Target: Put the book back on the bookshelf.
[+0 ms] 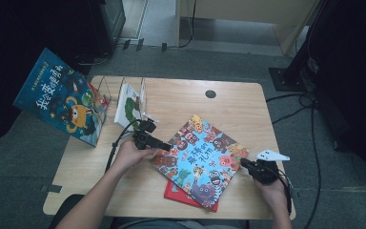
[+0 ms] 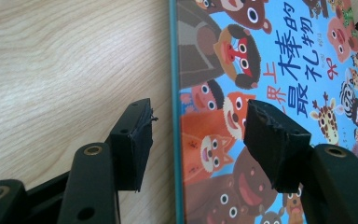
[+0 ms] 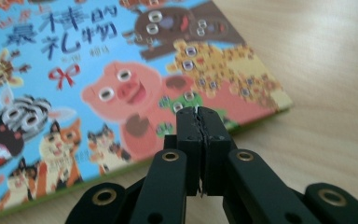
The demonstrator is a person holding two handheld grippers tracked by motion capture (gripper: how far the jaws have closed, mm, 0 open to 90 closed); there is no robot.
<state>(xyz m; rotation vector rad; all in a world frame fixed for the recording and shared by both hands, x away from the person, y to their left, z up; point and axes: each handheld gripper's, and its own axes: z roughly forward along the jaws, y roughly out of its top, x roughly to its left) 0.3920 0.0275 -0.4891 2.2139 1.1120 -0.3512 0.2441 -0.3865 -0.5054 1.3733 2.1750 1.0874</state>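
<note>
Animal book [image 1: 201, 160] lies flat on the desk [image 1: 238, 102], right of centre toward the near edge. Cover blue, crowded with cartoon animals; large Chinese title reads roughly 最棒的礼物, with a small red bow beneath it. Book is turned diagonally: long axis runs from the far-left toward the near-right, one corner pointing at the far edge. It rests on a red book [image 1: 177, 192], whose corner sticks out at the near side.

Left tool [image 2: 198, 128] wide open, holding nothing; its jaws straddle the book's left edge, one over bare wood, one over the cover. Right tool [image 3: 199, 116] closed, pads together, nothing between them, just off the book's right corner above bare desk.

Rack [image 1: 124, 90] at the far-left corner holds a white book [image 1: 127, 106] upright. Dark blue book [image 1: 64, 98] leans there, overhanging the left edge; yellow title partly legible, 我会变.

Open wood along the far edge and far-right corner, round grommet [image 1: 210, 94] there. Near-left corner also bare.
</note>
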